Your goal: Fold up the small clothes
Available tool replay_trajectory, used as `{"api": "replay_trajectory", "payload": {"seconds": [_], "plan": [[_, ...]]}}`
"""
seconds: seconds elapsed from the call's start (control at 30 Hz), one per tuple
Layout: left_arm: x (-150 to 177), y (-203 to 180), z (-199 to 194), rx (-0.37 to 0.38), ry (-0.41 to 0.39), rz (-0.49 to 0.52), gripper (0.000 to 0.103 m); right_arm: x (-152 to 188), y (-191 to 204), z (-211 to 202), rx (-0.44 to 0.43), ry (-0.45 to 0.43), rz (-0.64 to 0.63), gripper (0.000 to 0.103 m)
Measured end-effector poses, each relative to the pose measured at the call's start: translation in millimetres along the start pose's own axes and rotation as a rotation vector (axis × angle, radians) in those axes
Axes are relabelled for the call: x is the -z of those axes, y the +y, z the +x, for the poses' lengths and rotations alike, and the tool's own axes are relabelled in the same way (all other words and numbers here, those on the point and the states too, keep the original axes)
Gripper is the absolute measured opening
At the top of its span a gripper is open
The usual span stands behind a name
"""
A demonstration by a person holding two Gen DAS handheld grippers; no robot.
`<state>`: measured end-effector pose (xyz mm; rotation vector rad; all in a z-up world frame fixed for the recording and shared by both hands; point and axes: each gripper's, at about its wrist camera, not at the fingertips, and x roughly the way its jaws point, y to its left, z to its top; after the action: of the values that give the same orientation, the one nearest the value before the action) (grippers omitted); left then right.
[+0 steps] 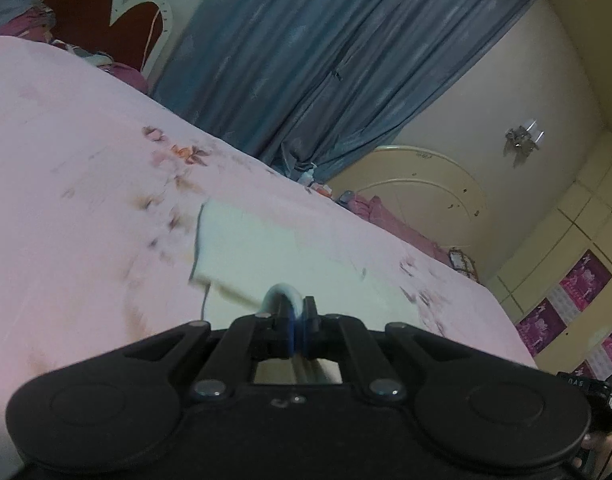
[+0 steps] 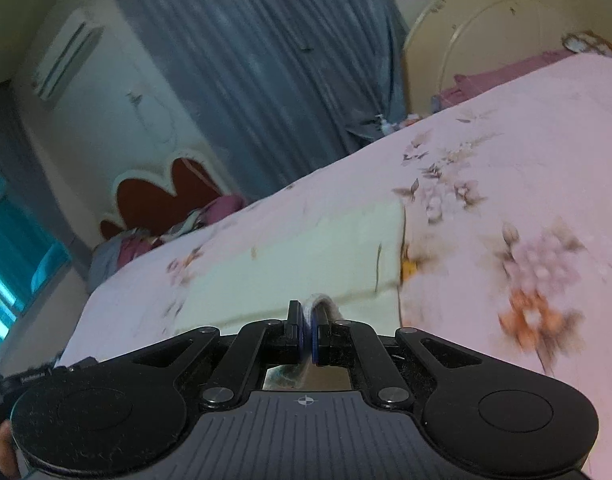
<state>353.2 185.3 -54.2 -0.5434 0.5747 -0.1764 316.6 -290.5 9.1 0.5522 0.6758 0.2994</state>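
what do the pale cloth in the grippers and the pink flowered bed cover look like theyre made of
Pale cream cloth: soft woven fabric, matte, likely cotton; it bends limply where the right gripper and left gripper pinch it.
Pink flowered bed cover: thin printed textile, matte, with flat flower prints; blur hides the weave.

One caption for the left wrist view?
Left gripper pinches the cream cloth edge above the pink floral bedsheet.

The left gripper (image 1: 297, 312) points toward twelve o'clock in its own view, angled somewhat downward, its two black fingers pressed together on a pinched fold of pale cloth (image 1: 282, 294). The right gripper (image 2: 308, 320) is posed alike (fingers closed, a bit of the same cloth caught between them). A hand (image 2: 4, 452) shows at eight o'clock in the right view.
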Motion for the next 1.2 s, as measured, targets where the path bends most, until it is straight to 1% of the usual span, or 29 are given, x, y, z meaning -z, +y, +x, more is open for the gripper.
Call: {"api": "replay_trajectory", "payload": {"seconds": [0.07, 0.23, 0.4, 0.5, 0.53, 0.57, 0.63, 0.67, 0.7, 0.73, 0.77, 0.8, 0.83, 0.87, 0.9, 1.0, 1.03, 1.07, 1.13, 1.2], "plan": [[-14, 8, 27, 0.002, 0.017, -0.007, 0.003, -17, -10, 29, 0.012, 0.006, 0.042, 0.003], [-41, 27, 99, -0.032, 0.091, -0.026, 0.003, -50, -34, 99, 0.046, 0.05, 0.106, 0.003], [-50, 45, 152, -0.05, 0.164, -0.029, 0.003, -58, -59, 155, 0.088, 0.108, 0.161, 0.003], [-54, 54, 169, -0.023, 0.165, -0.041, 0.005, -62, -71, 178, 0.081, 0.121, 0.184, 0.003], [-55, 56, 173, 0.003, 0.158, -0.047, 0.009, -63, -72, 181, 0.074, 0.11, 0.187, 0.003], [-57, 59, 176, 0.027, 0.147, -0.058, 0.015, -65, -74, 185, 0.065, 0.088, 0.187, 0.004], [-62, 61, 179, 0.037, 0.126, -0.073, 0.042, -70, -73, 190, 0.059, 0.071, 0.184, 0.005], [-64, 61, 179, 0.031, 0.106, -0.069, 0.058, -72, -72, 191, 0.065, 0.059, 0.174, 0.014], [-66, 62, 178, 0.027, 0.077, -0.069, 0.065, -75, -68, 191, 0.079, 0.031, 0.156, 0.042], [-68, 63, 175, 0.031, 0.051, -0.067, 0.07, -77, -66, 189, 0.095, -0.003, 0.14, 0.061], [-70, 63, 174, 0.039, 0.046, -0.054, 0.066, -78, -65, 186, 0.1, -0.036, 0.123, 0.078], [-72, 62, 176, 0.034, 0.06, -0.023, 0.062, -79, -65, 185, 0.09, -0.042, 0.113, 0.078], [-73, 59, 179, 0.02, 0.082, 0.025, 0.051, -81, -64, 186, 0.089, -0.037, 0.102, 0.077], [-73, 55, 182, 0.016, 0.104, 0.07, 0.046, -81, -63, 187, 0.089, -0.027, 0.077, 0.076], [-72, 52, 187, 0.013, 0.135, 0.12, 0.044, -82, -62, 189, 0.091, -0.011, 0.05, 0.064], [-67, 41, 197, -0.013, 0.192, 0.228, 0.041, -79, -58, 206, 0.117, 0.071, -0.028, 0.045], [-66, 39, 201, -0.019, 0.209, 0.245, 0.04, -76, -57, 211, 0.126, 0.091, -0.059, 0.043], [-65, 38, 205, -0.024, 0.228, 0.257, 0.036, -74, -55, 216, 0.137, 0.114, -0.084, 0.043], [-63, 38, 213, -0.04, 0.26, 0.265, 0.032, -70, -52, 228, 0.171, 0.158, -0.141, 0.043], [-64, 39, 217, -0.031, 0.274, 0.255, 0.023, -66, -49, 236, 0.193, 0.187, -0.19, 0.042]]}}
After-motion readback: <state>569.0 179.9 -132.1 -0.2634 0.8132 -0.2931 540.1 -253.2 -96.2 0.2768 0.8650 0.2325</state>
